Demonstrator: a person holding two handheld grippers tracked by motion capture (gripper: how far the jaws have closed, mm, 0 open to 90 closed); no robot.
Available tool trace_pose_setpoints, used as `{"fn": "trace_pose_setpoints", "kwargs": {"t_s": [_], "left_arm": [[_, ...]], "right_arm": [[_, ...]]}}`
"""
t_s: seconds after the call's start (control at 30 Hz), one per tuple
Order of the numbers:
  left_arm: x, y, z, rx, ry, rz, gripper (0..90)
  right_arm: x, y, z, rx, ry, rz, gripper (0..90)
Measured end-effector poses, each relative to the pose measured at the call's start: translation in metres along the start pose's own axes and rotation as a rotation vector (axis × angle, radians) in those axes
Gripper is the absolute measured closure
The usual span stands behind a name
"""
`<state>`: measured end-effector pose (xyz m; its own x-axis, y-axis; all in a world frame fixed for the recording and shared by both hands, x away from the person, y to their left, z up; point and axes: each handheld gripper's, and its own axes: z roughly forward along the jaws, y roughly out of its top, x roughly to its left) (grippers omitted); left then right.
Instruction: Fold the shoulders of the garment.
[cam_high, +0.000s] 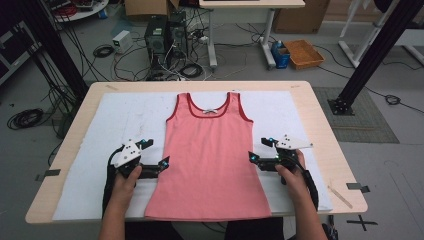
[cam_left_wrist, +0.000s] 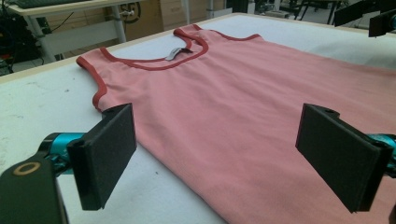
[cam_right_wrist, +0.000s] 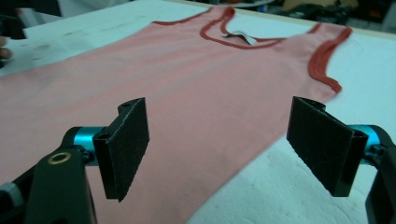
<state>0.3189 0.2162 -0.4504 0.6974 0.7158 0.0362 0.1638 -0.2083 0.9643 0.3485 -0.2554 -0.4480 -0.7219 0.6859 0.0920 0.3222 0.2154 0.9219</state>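
A pink tank top with dark red trim lies flat and spread on the white mat, neck toward the far edge. My left gripper hovers at the top's left side seam, jaws open, nothing between them. In the left gripper view the tank top stretches ahead past the left gripper. My right gripper sits at the top's right side seam, also open and holding nothing. The right gripper view looks over the tank top through the wide jaws of the right gripper.
The mat covers a light wooden table. A black frame post stands off the right far corner. Computer towers, cables and an orange basket sit on the floor beyond the table.
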Motion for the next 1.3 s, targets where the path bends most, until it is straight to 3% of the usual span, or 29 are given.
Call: {"fn": "trace_pose_setpoints", "kwargs": {"t_s": [0.1,0.2,0.33,0.37,0.4,0.5,0.53,0.6,0.7,0.73,0.9,1.13,1.2,1.23,1.3], "left_arm": [[-0.001,0.0,0.0,0.003,0.0,0.009,12.3],[0.0,0.0,0.0,-0.004,-0.002,0.004,12.3],[0.001,-0.001,-0.001,-0.014,-0.008,-0.006,12.3],[0.001,-0.001,-0.002,-0.014,-0.007,-0.006,12.3],[0.001,-0.001,-0.002,-0.014,-0.006,-0.004,12.3],[0.001,-0.001,-0.002,-0.013,-0.005,-0.003,12.3],[0.001,-0.001,-0.002,-0.014,-0.005,-0.003,12.3],[0.001,-0.001,-0.002,-0.015,-0.004,-0.006,12.3],[0.001,-0.001,-0.001,-0.014,-0.004,-0.006,12.3],[0.001,-0.001,-0.001,-0.014,-0.006,-0.007,12.3],[0.0,-0.001,-0.001,-0.013,-0.004,-0.005,12.3],[0.001,-0.001,-0.002,-0.013,-0.002,-0.007,12.3],[0.001,-0.001,-0.001,-0.013,-0.001,-0.007,12.3],[0.001,-0.001,-0.001,-0.011,0.0,-0.005,12.3],[0.001,-0.001,-0.001,-0.011,0.001,-0.006,12.3]], "right_arm": [[-0.001,0.003,-0.002,0.013,-0.001,0.009,20.8],[0.0,0.016,-0.007,0.03,-0.037,0.024,20.8],[0.002,0.047,-0.012,0.055,-0.051,-0.016,20.7],[0.003,0.066,-0.011,0.076,-0.041,-0.045,20.7],[0.003,0.066,-0.011,0.076,-0.041,-0.045,20.7],[0.0,0.093,-0.007,0.105,-0.029,-0.061,20.8],[-0.004,0.109,-0.001,0.109,-0.014,-0.043,20.7],[-0.007,0.116,0.003,0.11,-0.007,-0.038,20.6],[-0.019,0.137,0.018,0.123,-0.007,-0.003,20.4],[-0.029,0.148,0.03,0.137,-0.026,0.027,20.4],[-0.048,0.165,0.054,0.209,-0.078,0.061,20.4],[-0.073,0.178,0.095,0.296,-0.16,0.091,20.4],[-0.078,0.18,0.109,0.334,-0.167,0.098,20.4],[-0.08,0.181,0.126,0.364,-0.177,0.081,20.4],[-0.082,0.181,0.135,0.38,-0.17,0.084,20.4]]}}
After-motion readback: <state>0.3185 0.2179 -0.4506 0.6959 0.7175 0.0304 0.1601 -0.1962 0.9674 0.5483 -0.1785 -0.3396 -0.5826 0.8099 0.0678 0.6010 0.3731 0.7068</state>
